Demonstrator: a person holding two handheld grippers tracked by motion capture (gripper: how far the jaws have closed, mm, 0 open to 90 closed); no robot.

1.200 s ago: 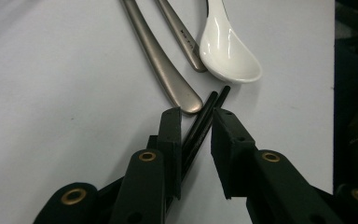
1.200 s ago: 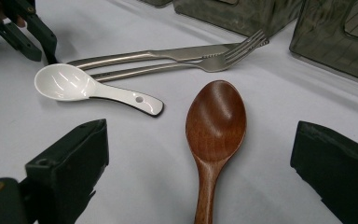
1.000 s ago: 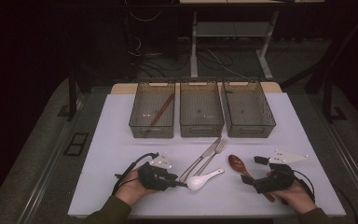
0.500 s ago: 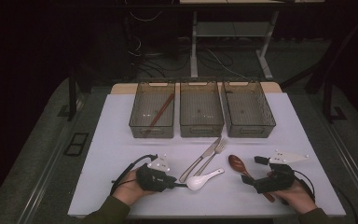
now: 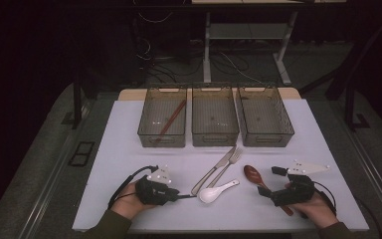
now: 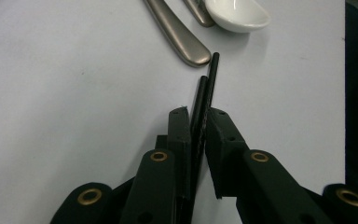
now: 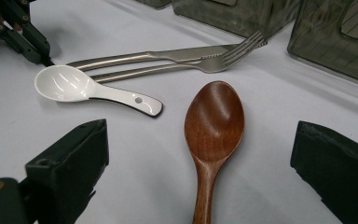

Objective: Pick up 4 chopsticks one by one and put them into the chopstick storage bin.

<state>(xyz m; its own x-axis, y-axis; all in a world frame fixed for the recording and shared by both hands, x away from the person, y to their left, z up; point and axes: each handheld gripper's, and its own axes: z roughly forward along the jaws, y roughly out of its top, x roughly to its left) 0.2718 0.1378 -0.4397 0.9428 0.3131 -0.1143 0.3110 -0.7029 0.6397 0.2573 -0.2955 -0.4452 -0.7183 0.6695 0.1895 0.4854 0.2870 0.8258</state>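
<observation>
1. Leftmost: left gripper [image 5: 189,196] low on the white table [image 5: 129,144], jaws pressed together, nothing between them; thin black tips just short of the knife [image 6: 179,35] handle end in the left gripper view.
2. Held by left hand [image 5: 125,201]; cable looping off its left side.
3. Just right of those tips: white ceramic spoon [image 5: 214,192], bowl toward the near edge, handle angled up-right; bowl cut off at the top edge of the left gripper view.
4. Knife and fork [image 5: 227,167] lying side by side, diagonal, handles down-left, beside the white spoon; apart from it or touching, cannot tell.
5. Wooden spoon [image 7: 212,135] right of the fork, bowl away from the person, handle running back under the right gripper [image 5: 262,192]; handle end hidden there.
6. Right gripper jaws wide apart, gripping nothing; in the right gripper view, spoon centred between both jaws, touching neither.
7. Right hand [image 5: 317,208] partly cut by the bottom edge.
8. Behind: three clear bins in a row; left bin [image 5: 162,119] holding a reddish-brown stick [image 5: 170,121], hard to make out; middle bin [image 5: 215,117], right bin [image 5: 263,117].
</observation>
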